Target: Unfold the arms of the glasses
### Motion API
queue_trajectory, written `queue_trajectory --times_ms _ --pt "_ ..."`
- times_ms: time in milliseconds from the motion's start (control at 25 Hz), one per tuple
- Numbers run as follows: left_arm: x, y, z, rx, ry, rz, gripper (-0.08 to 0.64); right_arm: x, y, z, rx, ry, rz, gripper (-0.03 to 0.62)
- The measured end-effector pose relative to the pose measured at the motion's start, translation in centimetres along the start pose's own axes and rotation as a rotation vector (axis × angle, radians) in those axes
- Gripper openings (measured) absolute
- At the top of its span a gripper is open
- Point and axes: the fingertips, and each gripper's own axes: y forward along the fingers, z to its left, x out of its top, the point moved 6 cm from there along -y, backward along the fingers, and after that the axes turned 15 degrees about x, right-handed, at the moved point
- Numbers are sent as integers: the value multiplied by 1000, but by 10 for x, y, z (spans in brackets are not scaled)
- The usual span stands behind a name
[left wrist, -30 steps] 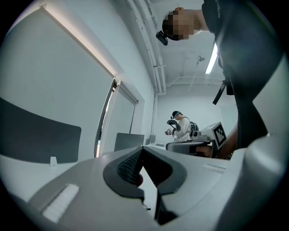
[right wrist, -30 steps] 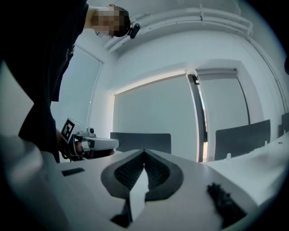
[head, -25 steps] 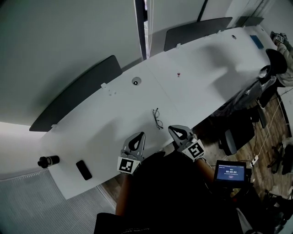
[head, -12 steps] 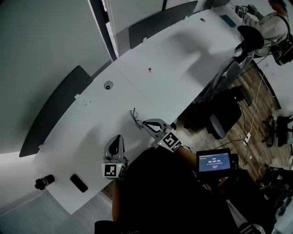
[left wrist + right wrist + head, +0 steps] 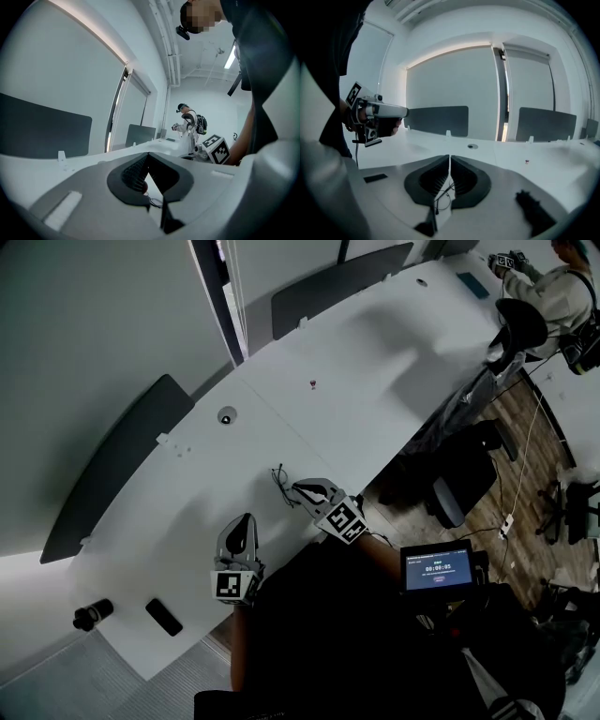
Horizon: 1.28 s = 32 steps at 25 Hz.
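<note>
“White table (image 5: 375, 381) fills the head view, and we find the glasses (image 5: 278, 478) lying on it close to the near edge, don't we?”

“We do. The right gripper (image 5: 297, 488) points left at them, its tip just beside the frame. From here we cannot tell whether it touches. The left gripper (image 5: 245, 518) stands apart from them, to the near left, over the table.”

“Further left we see a black phone (image 5: 163, 616) and a dark cylinder (image 5: 92, 613) by the near-left corner. A round grommet (image 5: 226, 415) and a small red thing (image 5: 311, 383) sit farther in.”

“What do we get from the left gripper view?”

“The left gripper (image 5: 148, 155) has its jaws pressed together with nothing between them. The glasses (image 5: 154, 201) show as thin wire low in the slit beneath the pads, on the table. Far off, another person (image 5: 190, 123) with a backpack stands at the table's end.”

“And the right gripper view?”

“We see the right gripper (image 5: 449, 157) likewise closed tight, holding nothing. The glasses (image 5: 443, 199) lie on the table just past its tips, seen through the slit under the pads. At the left a hand holds the left gripper (image 5: 407, 111) roughly level above the table, with the phone (image 5: 375, 178) lying nearer to us below it.”
</note>
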Motion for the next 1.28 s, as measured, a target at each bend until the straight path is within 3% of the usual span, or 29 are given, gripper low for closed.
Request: queue_trajectory --times_ms 320,680,800,920,1120,1280 --pt "-9 1 2 10 -25 32 8 -9 17 -9 18 43 72 16" --pt "-20 6 13 11 -22 24 8 -29 27 -17 -6 128 160 64" --pt "-22 7 24 41 -57 41 8 -41 47 -19 16 153 226 85" --pt "-20 3 26 59 -84 58 8 -49 55 -17 20 142 297 94" --pt "-16 -1 33 64 -55 5 8 -59 71 -18 -11 120 367 109" --pt "-21 -5 34 68 -42 15 8 -63 81 -12 -7 112 411 120"
